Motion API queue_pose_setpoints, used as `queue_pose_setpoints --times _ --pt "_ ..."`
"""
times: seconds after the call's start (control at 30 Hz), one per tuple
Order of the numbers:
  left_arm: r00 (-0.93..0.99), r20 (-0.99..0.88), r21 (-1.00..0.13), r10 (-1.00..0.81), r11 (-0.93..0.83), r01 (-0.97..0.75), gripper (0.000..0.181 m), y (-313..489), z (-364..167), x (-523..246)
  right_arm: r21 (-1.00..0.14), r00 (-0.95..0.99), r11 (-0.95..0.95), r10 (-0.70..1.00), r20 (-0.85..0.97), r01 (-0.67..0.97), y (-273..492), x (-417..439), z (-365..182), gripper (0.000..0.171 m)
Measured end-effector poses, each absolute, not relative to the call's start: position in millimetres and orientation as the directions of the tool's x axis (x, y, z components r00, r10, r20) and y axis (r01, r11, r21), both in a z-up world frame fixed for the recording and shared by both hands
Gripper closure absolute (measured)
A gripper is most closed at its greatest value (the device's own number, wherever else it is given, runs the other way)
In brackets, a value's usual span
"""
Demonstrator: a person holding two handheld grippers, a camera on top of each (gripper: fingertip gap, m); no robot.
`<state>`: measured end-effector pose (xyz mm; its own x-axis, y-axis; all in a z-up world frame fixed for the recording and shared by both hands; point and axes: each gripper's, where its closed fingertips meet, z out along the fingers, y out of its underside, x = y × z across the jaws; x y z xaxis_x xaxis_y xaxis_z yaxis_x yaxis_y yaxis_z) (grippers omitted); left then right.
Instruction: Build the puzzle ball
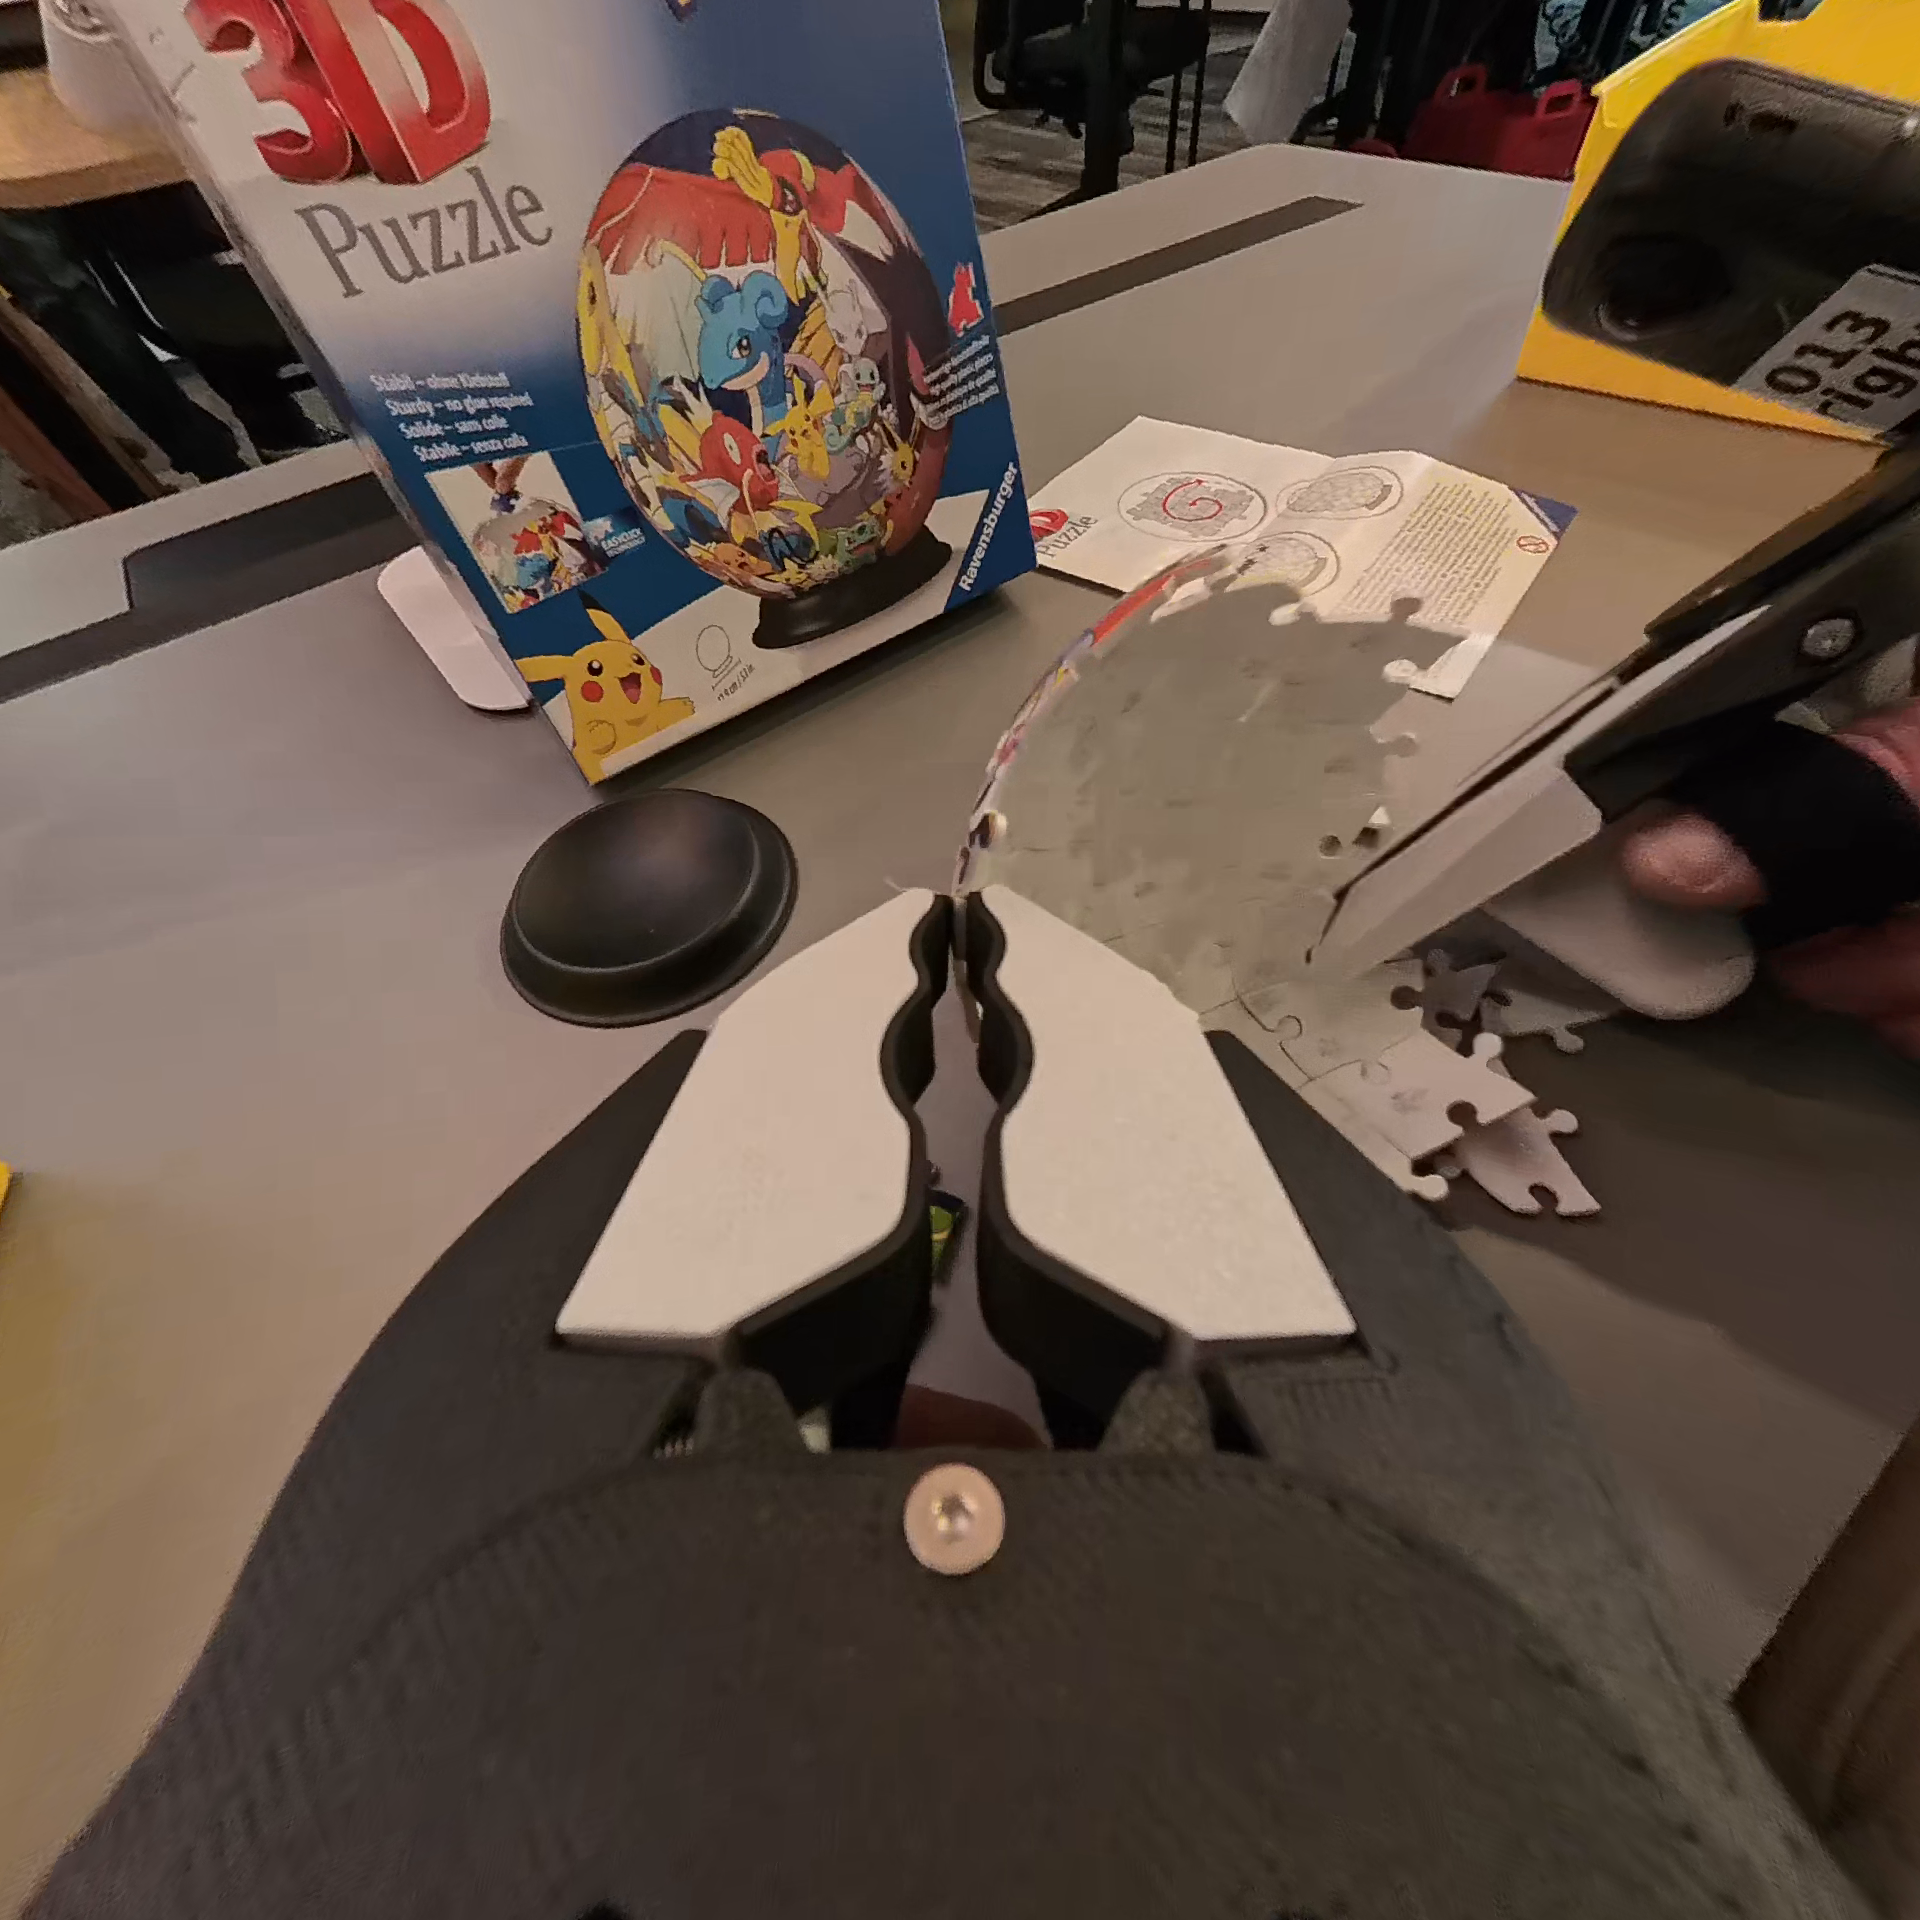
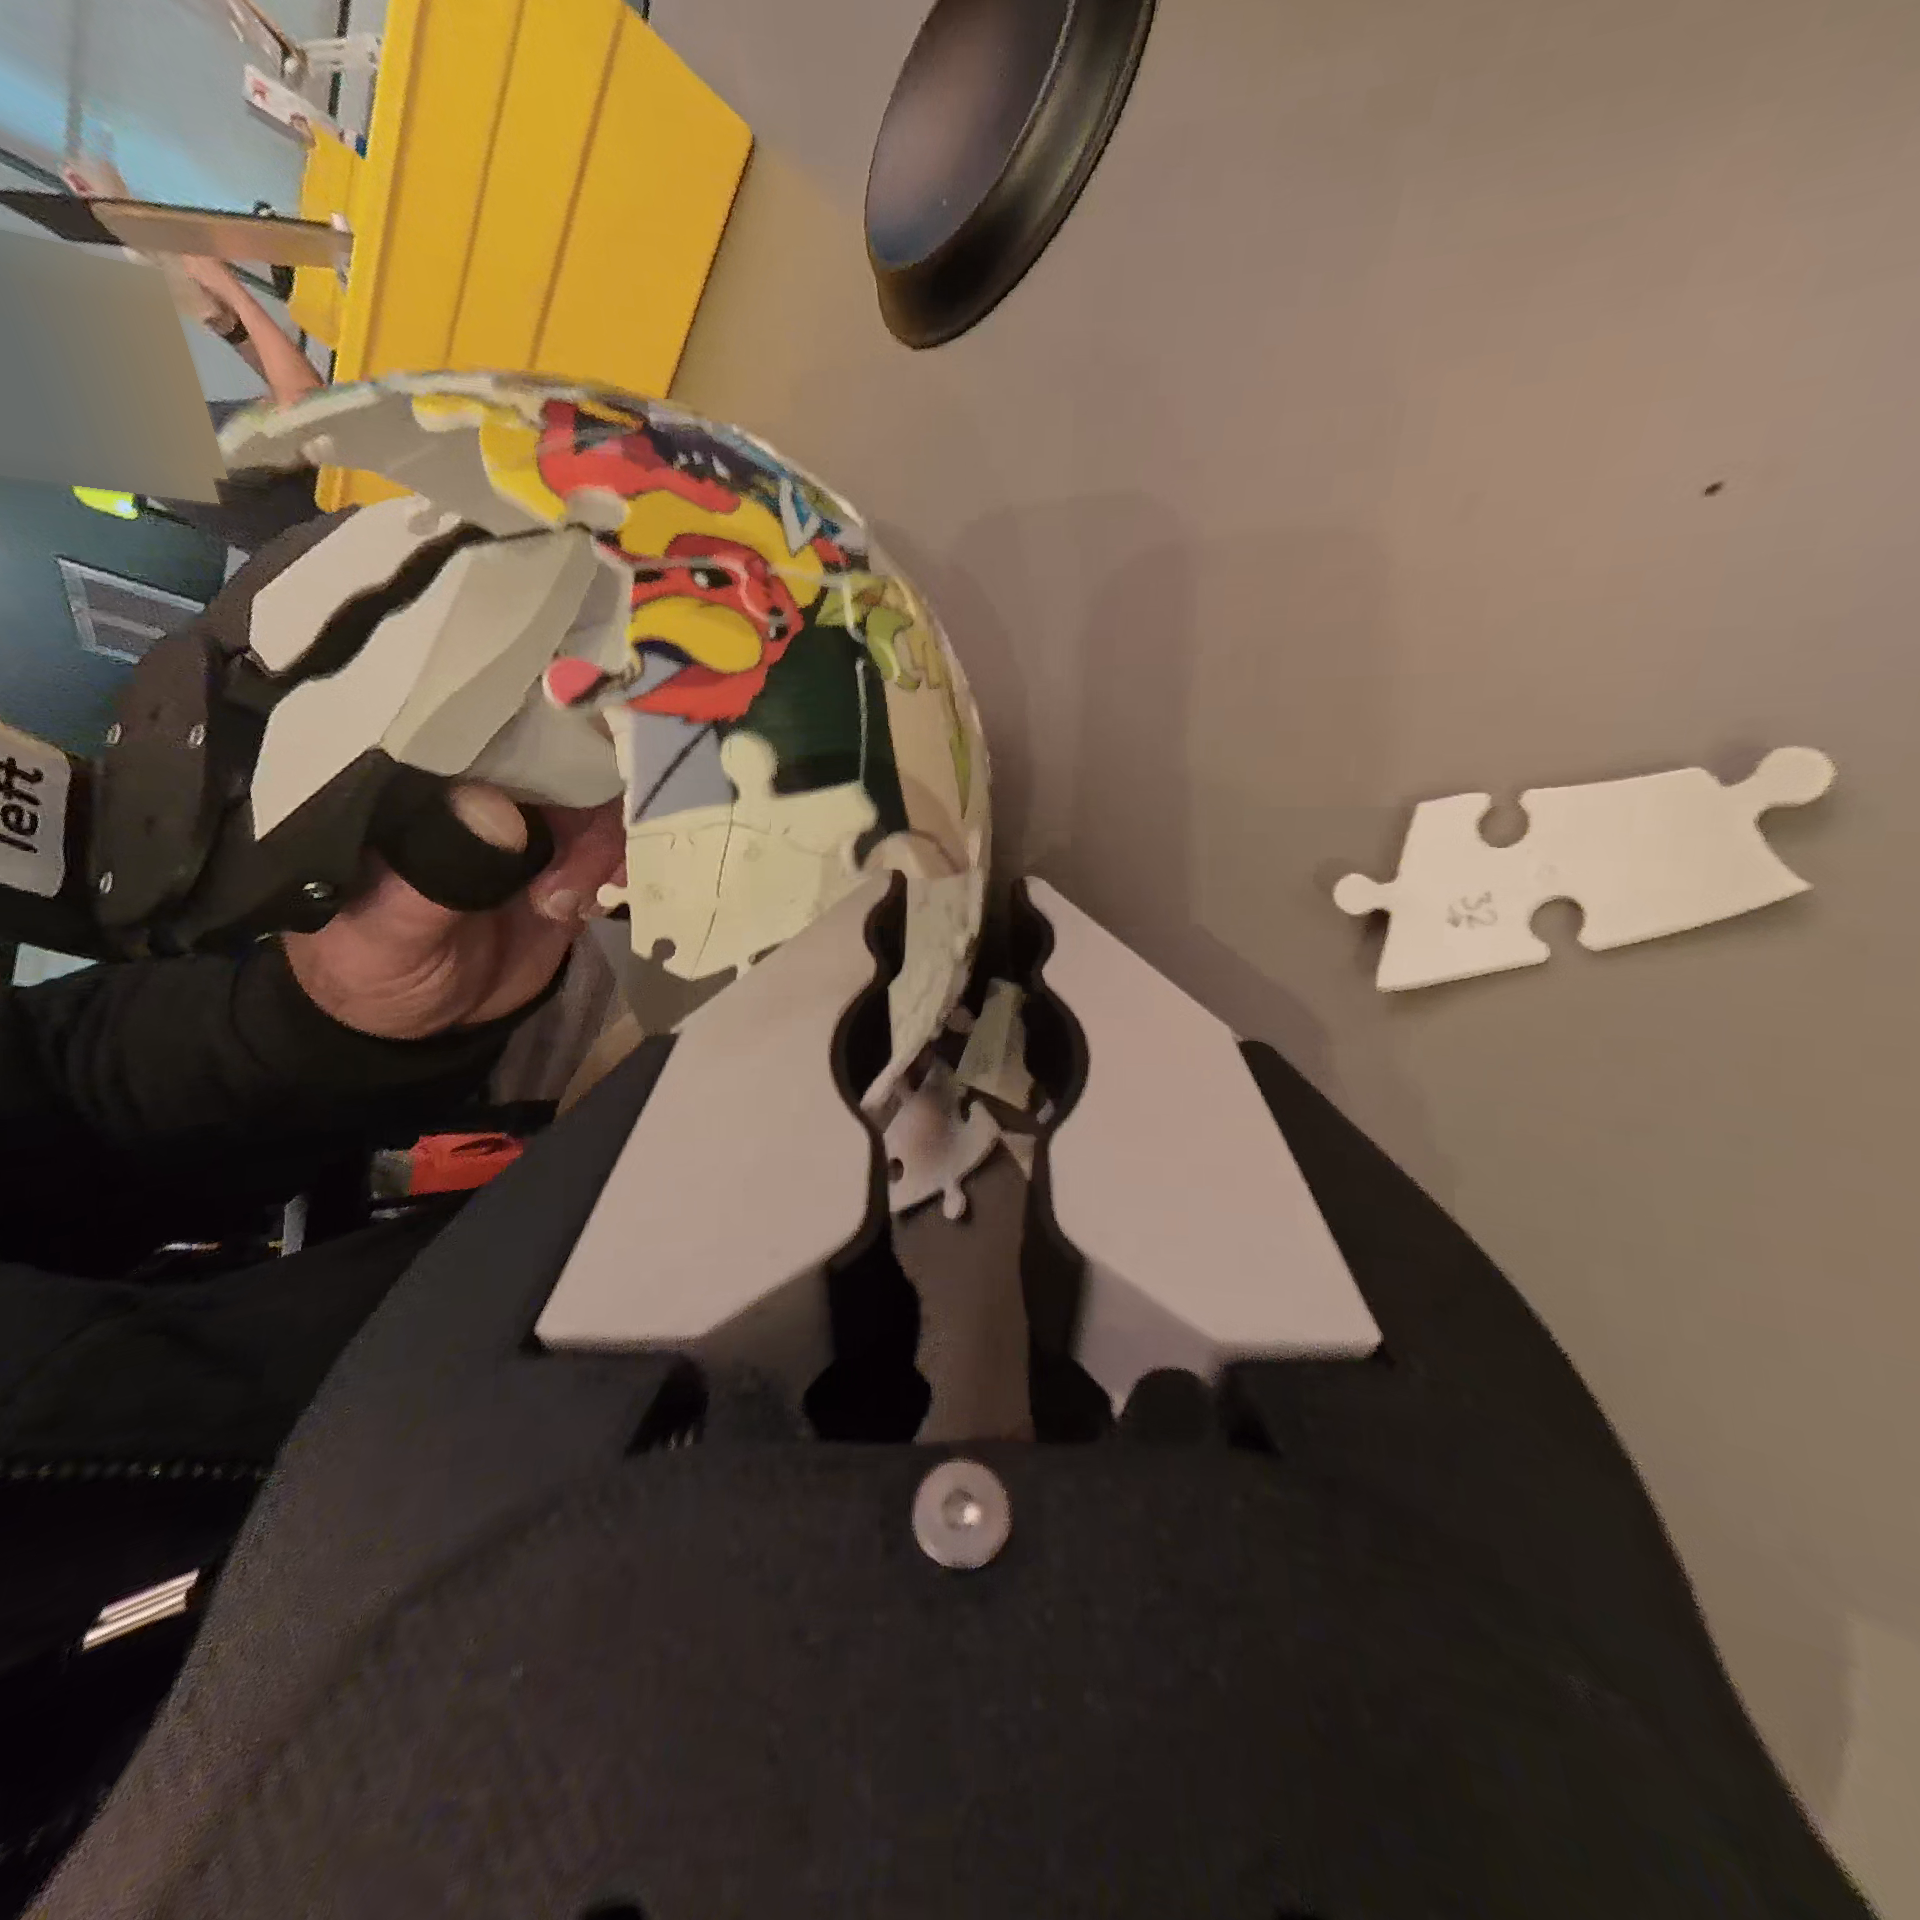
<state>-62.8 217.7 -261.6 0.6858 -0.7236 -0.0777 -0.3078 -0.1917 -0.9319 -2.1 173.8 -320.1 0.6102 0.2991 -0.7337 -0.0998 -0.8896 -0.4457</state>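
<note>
Gripping the shell (image 1: 1164, 790), a curved half-built part of the puzzle ball, at its near rim: left gripper (image 1: 961, 925), fingers nearly together with only the thin edge pinched between them. Shell lifted and standing on edge, pale inner side toward the left camera, printed side showing in the right wrist view (image 2: 769, 644). Right of the shell, right gripper (image 1: 1325, 935) coming in at a slant, tips closed onto the shell's jagged far edge. Seen from its own camera, right gripper (image 2: 961, 894) narrow, shell rim between its fingers, a couple of small bits seemingly caught deeper in the slot, hard to make out. Below and right of the shell, loose pieces (image 1: 1455, 1101) lying pale side up on the grey table (image 1: 260, 935). Left of the shell, black round stand (image 1: 644, 904) resting flat, apart from it. Behind the stand, puzzle box (image 1: 623, 364) upright. Behind the shell, instruction sheet (image 1: 1299, 520) spread flat. Far right of the shell, yellow bin (image 1: 1621, 187) at the table's back corner. In the right wrist view, one single piece (image 2: 1579, 873) lying blank side up, well apart from the shell, and left gripper (image 2: 582, 582) clamped on the shell's opposite edge, held by a gloved hand (image 2: 457, 862).
</note>
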Motion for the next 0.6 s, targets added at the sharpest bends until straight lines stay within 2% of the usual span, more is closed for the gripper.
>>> queue_pose_setpoints --times 0.03,0.13,0.33,0.6 --pt "0.686 -0.072 -0.933 -0.724 -0.195 -0.304 0.179 217.8 -261.3 -62.8 -0.444 0.612 -0.891 0.299 -0.732 -0.095 172.7 -2.6 -321.0 0.153" --pt "0.687 -0.067 -0.935 -0.723 -0.195 -0.295 0.179 217.4 -260.0 -62.9 -0.449 0.621 -0.890 0.307 -0.721 -0.081 172.1 -5.6 -323.7 0.168" --pt "0.688 -0.057 -0.948 -0.723 -0.177 -0.265 0.178 216.8 -253.6 -62.9 -0.487 0.632 -0.869 0.332 -0.700 -0.083 175.1 -3.5 -317.7 0.171" --pt "0.676 -0.049 -0.955 -0.736 -0.164 -0.248 0.177 213.3 -251.9 -59.9 -0.426 0.614 -0.886 0.236 -0.753 -0.182 180.9 -1.6 -320.7 0.169"
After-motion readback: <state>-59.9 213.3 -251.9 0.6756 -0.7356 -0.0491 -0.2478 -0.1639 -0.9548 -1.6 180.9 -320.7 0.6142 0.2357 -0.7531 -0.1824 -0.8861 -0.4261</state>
